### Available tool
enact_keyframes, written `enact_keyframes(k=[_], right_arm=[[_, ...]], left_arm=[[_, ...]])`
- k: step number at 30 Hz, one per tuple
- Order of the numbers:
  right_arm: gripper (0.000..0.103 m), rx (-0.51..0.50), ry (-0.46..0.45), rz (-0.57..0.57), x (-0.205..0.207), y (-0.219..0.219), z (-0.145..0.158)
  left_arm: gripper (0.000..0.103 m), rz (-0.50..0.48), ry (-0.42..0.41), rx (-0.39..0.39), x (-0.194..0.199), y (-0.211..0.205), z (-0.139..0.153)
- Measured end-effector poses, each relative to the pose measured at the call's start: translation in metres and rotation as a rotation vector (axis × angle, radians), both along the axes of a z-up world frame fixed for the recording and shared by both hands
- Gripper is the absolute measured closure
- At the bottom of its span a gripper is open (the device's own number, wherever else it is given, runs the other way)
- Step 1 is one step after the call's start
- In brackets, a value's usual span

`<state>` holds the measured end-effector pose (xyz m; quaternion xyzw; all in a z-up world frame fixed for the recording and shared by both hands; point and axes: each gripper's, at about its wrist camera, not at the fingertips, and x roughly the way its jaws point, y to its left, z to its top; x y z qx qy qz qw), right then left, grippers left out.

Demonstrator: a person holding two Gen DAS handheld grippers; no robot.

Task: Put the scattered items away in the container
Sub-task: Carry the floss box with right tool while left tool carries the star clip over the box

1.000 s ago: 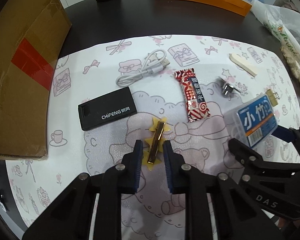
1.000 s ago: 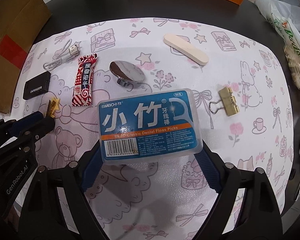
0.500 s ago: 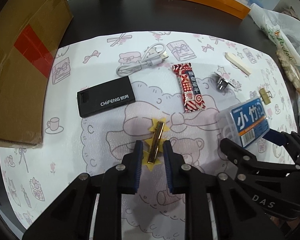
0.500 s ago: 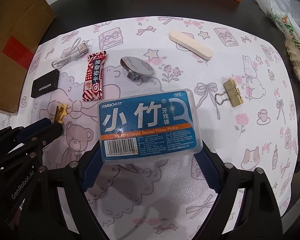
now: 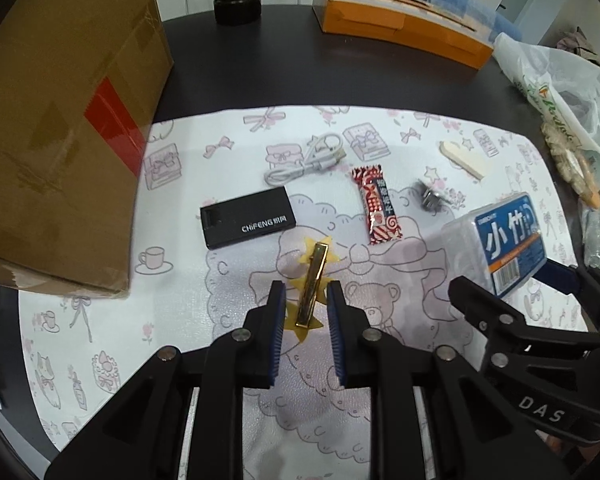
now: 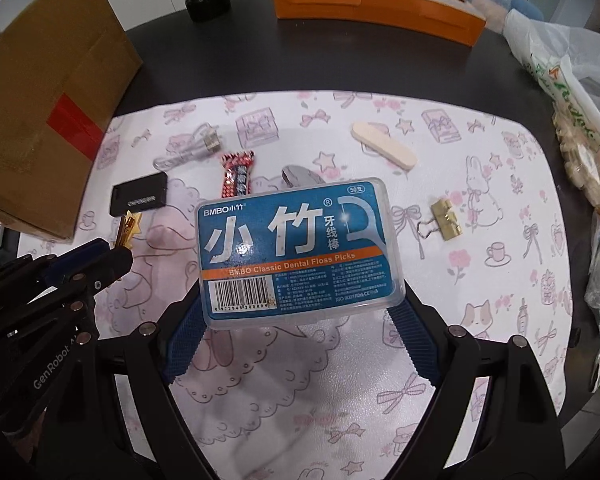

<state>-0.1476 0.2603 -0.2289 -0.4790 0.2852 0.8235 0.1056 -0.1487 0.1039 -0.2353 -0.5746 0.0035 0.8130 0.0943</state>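
Dental floss box [image 6: 300,246] was clamped between the blue pads of our right hand-held gripper [image 6: 300,320], held up off the patterned mat [image 6: 480,184]. Our left hand-held gripper [image 5: 306,320] had the gold hair clip [image 5: 312,286] with yellow stars between its fingers, but honestly we couldn't tell if the pads were actually touching it or just sitting either side.

Stuff on the mat: a black card case [image 5: 248,218], a white USB cable [image 5: 304,162] just behind it, a red snack bar [image 5: 376,206], a small metal knob [image 5: 430,196], a nail file [image 6: 382,146] and a gold binder clip [image 6: 444,220] off to the right.

The cardboard box [image 5: 60,120] sat at the left on the dark surface [image 5: 260,68], partly over the mat's edge. Nothing we could see was in it.
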Motion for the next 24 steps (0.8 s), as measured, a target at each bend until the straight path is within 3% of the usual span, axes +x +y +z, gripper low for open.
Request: enact_keyframes(k=[8, 24], right_arm=[[0.016, 0.046, 0.062, -0.034, 0.02, 0.015, 0.04], [0.016, 0.138, 0.185, -0.082, 0.053, -0.004, 0.122]], left_arm=[[0.083, 0.009, 0.077, 0.019, 0.007, -0.006, 0.038], [0.083, 0.021, 0.221, 0.041, 0.037, -0.03, 0.108]])
